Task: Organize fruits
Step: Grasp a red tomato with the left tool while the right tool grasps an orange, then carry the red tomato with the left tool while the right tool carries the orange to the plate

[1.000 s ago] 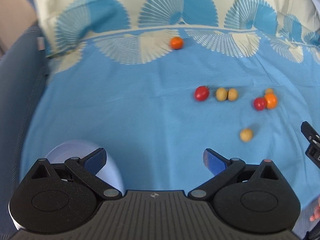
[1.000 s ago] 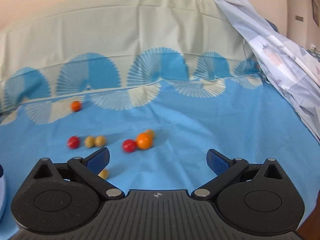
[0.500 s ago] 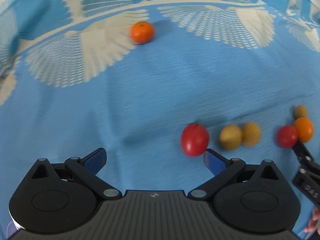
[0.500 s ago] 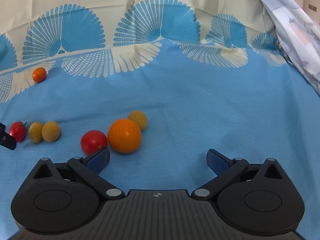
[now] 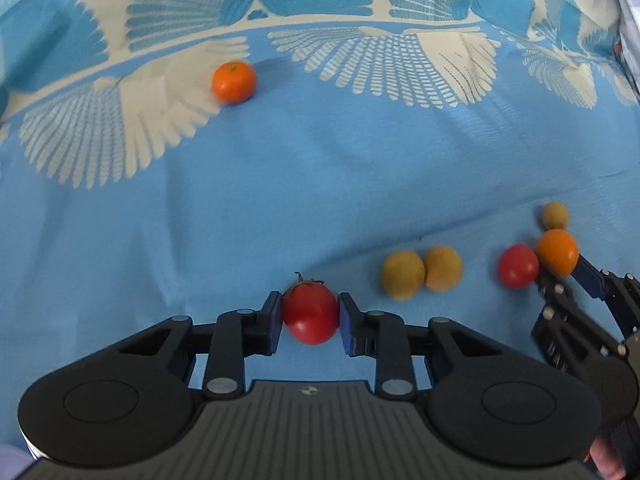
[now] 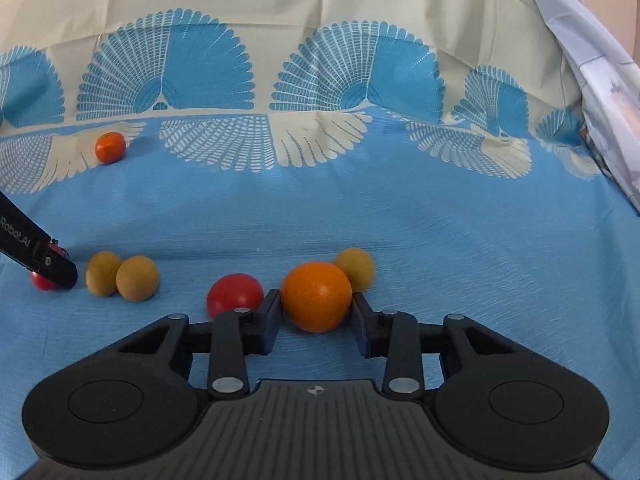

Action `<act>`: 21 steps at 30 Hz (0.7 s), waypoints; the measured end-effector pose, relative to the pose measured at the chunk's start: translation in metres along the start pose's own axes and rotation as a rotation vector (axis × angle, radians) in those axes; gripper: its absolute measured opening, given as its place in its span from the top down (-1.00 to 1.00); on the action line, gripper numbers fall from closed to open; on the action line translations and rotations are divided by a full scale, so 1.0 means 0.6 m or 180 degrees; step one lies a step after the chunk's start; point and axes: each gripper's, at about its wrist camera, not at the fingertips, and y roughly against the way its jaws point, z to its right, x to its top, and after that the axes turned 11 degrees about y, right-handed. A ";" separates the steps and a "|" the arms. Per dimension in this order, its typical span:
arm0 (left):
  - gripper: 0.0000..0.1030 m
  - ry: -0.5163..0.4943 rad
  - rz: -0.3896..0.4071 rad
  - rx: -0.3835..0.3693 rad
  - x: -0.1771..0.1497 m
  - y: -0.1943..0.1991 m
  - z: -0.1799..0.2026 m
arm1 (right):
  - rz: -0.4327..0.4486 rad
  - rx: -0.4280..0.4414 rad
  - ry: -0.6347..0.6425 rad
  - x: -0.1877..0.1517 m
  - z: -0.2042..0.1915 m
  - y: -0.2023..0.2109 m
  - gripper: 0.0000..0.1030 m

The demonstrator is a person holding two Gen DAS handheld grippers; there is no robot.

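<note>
A red tomato with a green stem lies on the blue cloth between the blue pads of my left gripper. Its jaws are closing and both pads touch the tomato. My right gripper is closing on a large orange, with the pads against its sides. To the orange's left lies a second red tomato, and behind it a yellow-brown fruit. Two more yellow-brown fruits sit side by side between the grippers. A small mandarin rests far back on the left.
The blue and cream fan-patterned cloth rises into a backrest behind the fruits. A pale printed sheet hangs at the right edge. A person's fingers show at the lower right of the left wrist view.
Both grippers came down and forward to the fruits. Their jaws went from wide open to closed, the left around the stemmed tomato, the right around the large orange.
</note>
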 end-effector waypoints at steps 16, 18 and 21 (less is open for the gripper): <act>0.37 0.0326 0.0424 -0.0013 -0.141 0.308 -0.065 | 0.0468 -0.0125 -0.0496 0.008 0.058 0.250 0.26; 0.37 0.0353 0.0446 0.0013 -0.172 0.345 -0.079 | 0.0484 0.0072 -0.0411 0.002 0.036 0.306 0.26; 0.37 0.0406 0.0474 0.0056 -0.222 0.398 -0.104 | 0.0480 0.0405 -0.0257 -0.009 -0.003 0.384 0.26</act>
